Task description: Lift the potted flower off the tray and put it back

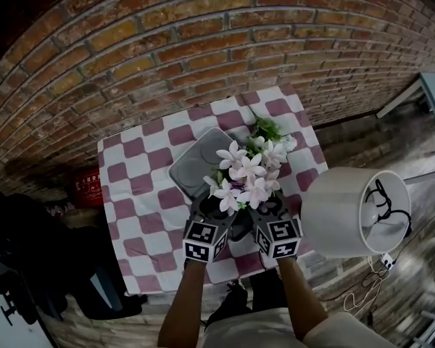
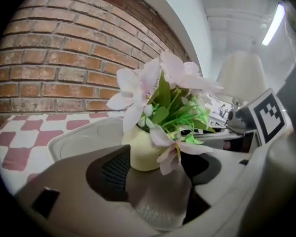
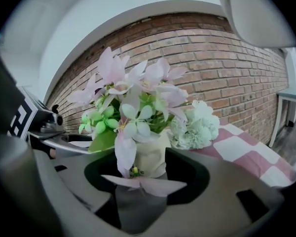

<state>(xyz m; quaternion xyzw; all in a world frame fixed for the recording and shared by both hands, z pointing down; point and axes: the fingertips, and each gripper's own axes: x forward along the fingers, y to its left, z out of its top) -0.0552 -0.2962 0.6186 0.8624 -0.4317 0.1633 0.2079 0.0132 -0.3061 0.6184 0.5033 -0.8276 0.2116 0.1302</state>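
The left hand-held gripper (image 1: 212, 209) has its jaws wide apart, and so does the right hand-held gripper (image 1: 264, 210). Neither one is pressing on anything. Standing between both pairs of jaws is the small pale-yellow pot of pink-and-white artificial flowers (image 2: 140, 154), upright and unclamped. Just beyond it and to the left lies the grey rounded-square tray (image 1: 196, 162), looking bare. So the pot seems to stand off the tray on the red-and-white checked desk (image 1: 141, 194), though its base is hidden. That would mean the lift-off is done and the return is still to come, needing a fresh clamp. Past the pot to the right lies a loose bunch of white blooms (image 3: 200, 125), close enough to snag. A white lampshade (image 1: 341, 212) sits right of the right hand-held gripper, and a brick wall (image 1: 203, 42) stands behind.
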